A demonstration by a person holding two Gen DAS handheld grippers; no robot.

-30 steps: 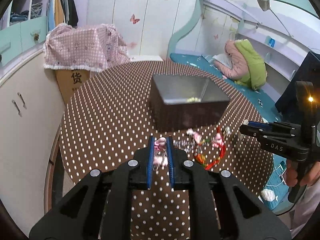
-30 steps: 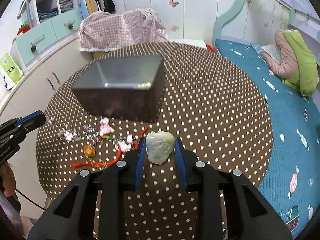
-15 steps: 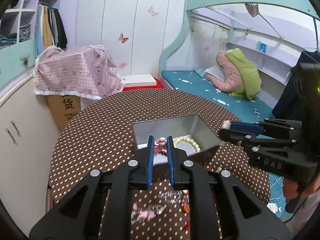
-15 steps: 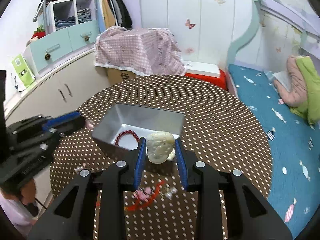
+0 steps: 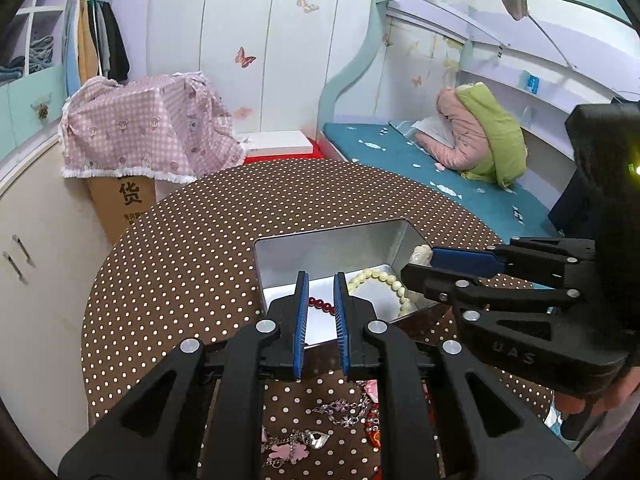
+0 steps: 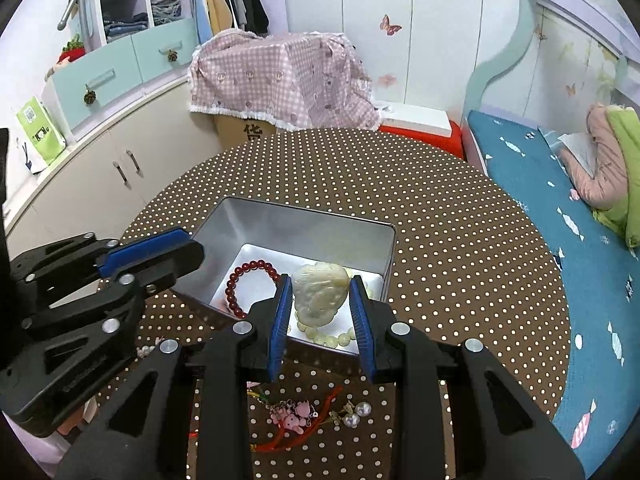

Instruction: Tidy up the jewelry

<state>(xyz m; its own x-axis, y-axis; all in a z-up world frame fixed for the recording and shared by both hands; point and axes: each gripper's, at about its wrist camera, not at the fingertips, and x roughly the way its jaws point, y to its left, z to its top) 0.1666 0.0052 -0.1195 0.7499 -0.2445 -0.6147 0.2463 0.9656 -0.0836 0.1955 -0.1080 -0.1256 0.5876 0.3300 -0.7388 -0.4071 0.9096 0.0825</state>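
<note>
A metal tin (image 5: pixel 320 242) (image 6: pixel 304 220) stands open on the dotted round table. Inside lie a red bead bracelet (image 6: pixel 250 280) (image 5: pixel 322 305) and a pale bead bracelet (image 5: pixel 380 280). My left gripper (image 5: pixel 320 292) hangs over the tin's near edge, its jaws a little apart with nothing between them. My right gripper (image 6: pixel 320 296) is shut on a pale carved jade pendant (image 6: pixel 318 298) and holds it above the tin's near side. Loose jewelry lies in front of the tin: a pink charm chain (image 6: pixel 294 416), pearl earrings (image 6: pixel 356 414), a red cord (image 6: pixel 296 432).
More chains and a heart pendant (image 5: pixel 316 438) lie under the left gripper. A cabinet (image 6: pixel 100 168) stands left of the table, a checked-cloth-covered box (image 6: pixel 280 76) behind it, a bed (image 6: pixel 560 184) on the right.
The left gripper has let go of the pink charm and its jaws have parted. Both grippers have come closer over the tin; the right one still holds the pendant.
</note>
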